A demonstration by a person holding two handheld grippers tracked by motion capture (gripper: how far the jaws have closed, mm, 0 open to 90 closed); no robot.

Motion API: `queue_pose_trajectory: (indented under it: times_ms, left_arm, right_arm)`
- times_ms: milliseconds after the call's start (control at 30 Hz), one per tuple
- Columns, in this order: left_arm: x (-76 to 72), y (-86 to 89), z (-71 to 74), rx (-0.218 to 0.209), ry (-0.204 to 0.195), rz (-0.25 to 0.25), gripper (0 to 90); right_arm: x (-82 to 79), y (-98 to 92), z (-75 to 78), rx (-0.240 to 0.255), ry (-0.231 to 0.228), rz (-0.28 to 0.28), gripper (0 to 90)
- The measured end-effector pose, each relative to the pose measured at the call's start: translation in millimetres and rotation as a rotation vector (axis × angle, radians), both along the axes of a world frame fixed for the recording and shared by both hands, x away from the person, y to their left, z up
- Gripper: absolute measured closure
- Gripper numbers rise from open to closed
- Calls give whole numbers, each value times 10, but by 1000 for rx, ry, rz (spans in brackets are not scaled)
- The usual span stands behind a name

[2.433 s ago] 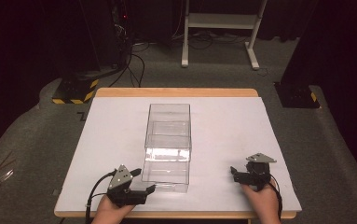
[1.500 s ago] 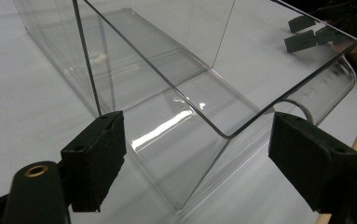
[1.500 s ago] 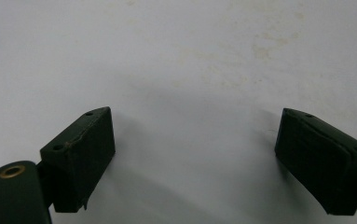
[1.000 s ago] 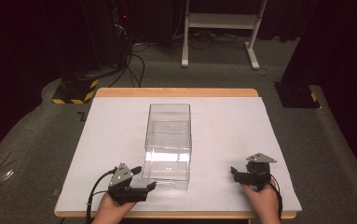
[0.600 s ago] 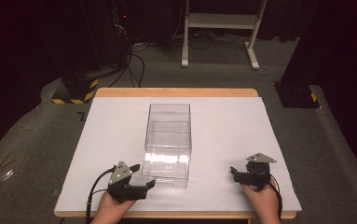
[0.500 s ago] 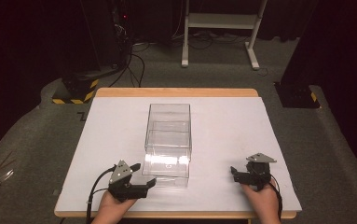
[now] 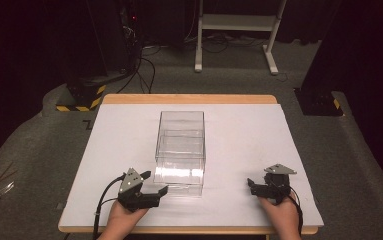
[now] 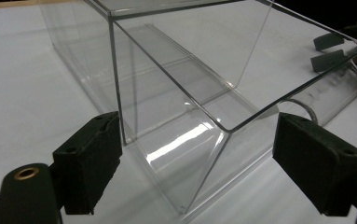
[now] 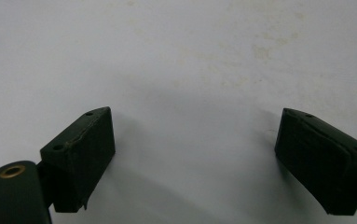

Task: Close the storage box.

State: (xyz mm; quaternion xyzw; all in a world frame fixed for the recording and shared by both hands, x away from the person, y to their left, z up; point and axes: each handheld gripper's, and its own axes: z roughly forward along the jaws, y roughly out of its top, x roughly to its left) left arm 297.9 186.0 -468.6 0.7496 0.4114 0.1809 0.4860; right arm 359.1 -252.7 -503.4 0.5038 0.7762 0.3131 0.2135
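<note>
A: Item one, the box (image 7: 180, 150)?

B: Clear plastic, long and open-topped, standing upright on the white table (image 7: 104, 150). It runs from about the table's middle toward the near edge, a little left of centre. A curved clear part sits at its near end, on the table surface.

A: Left gripper (image 7: 154, 187)?

B: At the near edge, left of centre, held in the person's left hand (image 7: 121, 217). Jaws spread wide, grasping nothing. In the left gripper view the box's near corner (image 8: 227, 128) stands between the two jaws, clear of both pads (image 8: 90, 161). In the high view its jaw tips are just beside the box's near-left corner; contact cannot be told.

A: Right gripper (image 7: 251, 185)?

B: Near edge, toward the right corner, held in the right hand (image 7: 279, 215). Jaws parted, released, with bare white table between them in the right gripper view (image 9: 195, 154). Well apart from the box.

A: Anything else catalogued?

B: A wooden rim along the table's far edge (image 7: 189, 98); grey carpet (image 7: 39, 150) around it.
</note>
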Motion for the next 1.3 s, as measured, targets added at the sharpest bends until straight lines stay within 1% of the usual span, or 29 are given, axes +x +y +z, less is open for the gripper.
queue_pose_trajectory:
  times_ms: [67, 133, 200, 333, 467, 567, 733, 833, 867, 933, 1000, 1100, 1267, 1300]
  left_arm:
    - [66, 0, -2, -9, 8, 9, 162]
    - [86, -2, -2, -17, 16, 9, 161]
    - [132, -2, 2, -13, 17, 12, 161]
    - [235, -14, 8, -30, 37, 18, 161]
    - [310, -21, 12, -28, 48, 14, 158]
    - [339, -24, 13, -29, 53, 14, 154]
    - [350, -33, 13, -27, 50, 22, 156]
    - [333, -42, 8, -11, 41, 29, 158]
    - [346, -38, 3, -21, 45, 30, 153]
    - [352, -41, 3, -23, 46, 27, 148]
    - [363, -52, 2, -19, 41, 37, 150]
    - [401, -43, -8, -31, 47, 44, 148]
    - [470, -45, -14, -32, 44, 57, 147]
    - [509, -48, -24, -31, 45, 66, 147]
  right_arm:
    - [-1, 0, 0, 1, 0, 0, 118]
    - [0, 0, 0, 0, 0, 0, 118]
    - [-1, 0, 0, 1, 0, 0, 118]
    - [0, 0, 0, 0, 0, 0, 118]
    - [0, 0, 0, 1, 0, 0, 117]
    - [0, -1, 0, 1, 1, 0, 118]
    - [0, -1, 0, 1, 1, 0, 118]
    - [-2, -1, 0, 1, 2, 1, 118]
    - [-1, -1, 1, 1, 2, 0, 118]
    - [-1, -1, 1, 1, 2, 0, 118]
    - [-2, -1, 1, 1, 2, 0, 118]
    - [-2, -1, 1, 1, 2, 0, 118]
    - [1, 0, 0, 1, 1, 0, 117]
    - [8, 0, -3, 1, -2, 2, 118]
